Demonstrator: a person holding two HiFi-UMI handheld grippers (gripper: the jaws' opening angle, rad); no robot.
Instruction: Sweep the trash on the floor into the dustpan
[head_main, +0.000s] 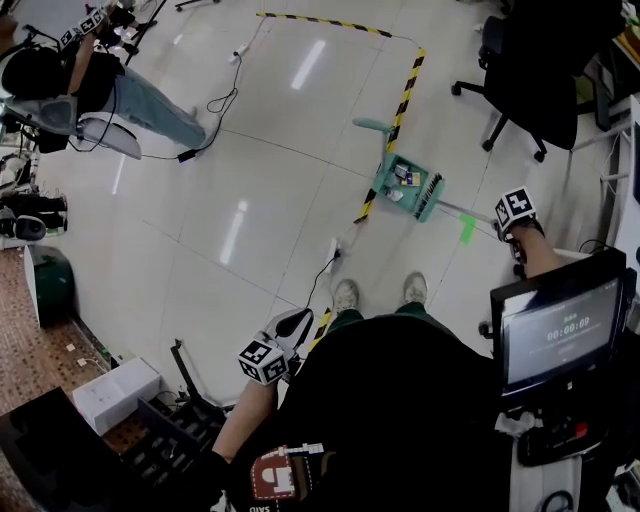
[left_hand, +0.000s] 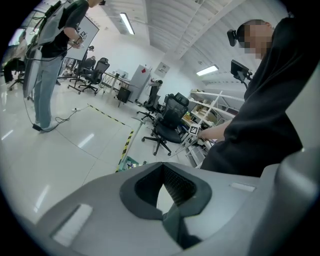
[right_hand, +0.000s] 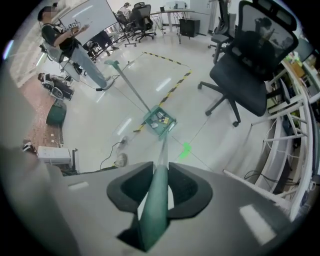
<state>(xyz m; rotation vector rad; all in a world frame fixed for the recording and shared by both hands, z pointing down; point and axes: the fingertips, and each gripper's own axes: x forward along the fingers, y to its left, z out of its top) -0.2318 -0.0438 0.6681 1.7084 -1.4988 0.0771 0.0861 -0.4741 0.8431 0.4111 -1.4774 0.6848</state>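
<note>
Nearest the lens, the left gripper (left_hand: 160, 166) hangs by the person's hip with its jaws brought together at the tips and nothing between them. Out to the right, the right gripper (right_hand: 160, 167) has its jaws clamped on the green broom handle (right_hand: 154, 202), which slants down and away across the pale tiled floor (head_main: 250, 170). Below stand the person's two shoes (head_main: 345, 295), a white cable (head_main: 322, 272) just beside them. Further on, past a green mark (head_main: 466, 228) on the tiles, the broom head (head_main: 431, 197) seems to rest against the green dustpan (head_main: 385, 182), which sits on the yellow-and-black tape (head_main: 405, 95) with small bits of trash (head_main: 405, 176) lying inside it. Beyond, a black office chair (head_main: 540, 70) stands at the right and another person (head_main: 130, 95) at the far left
</note>
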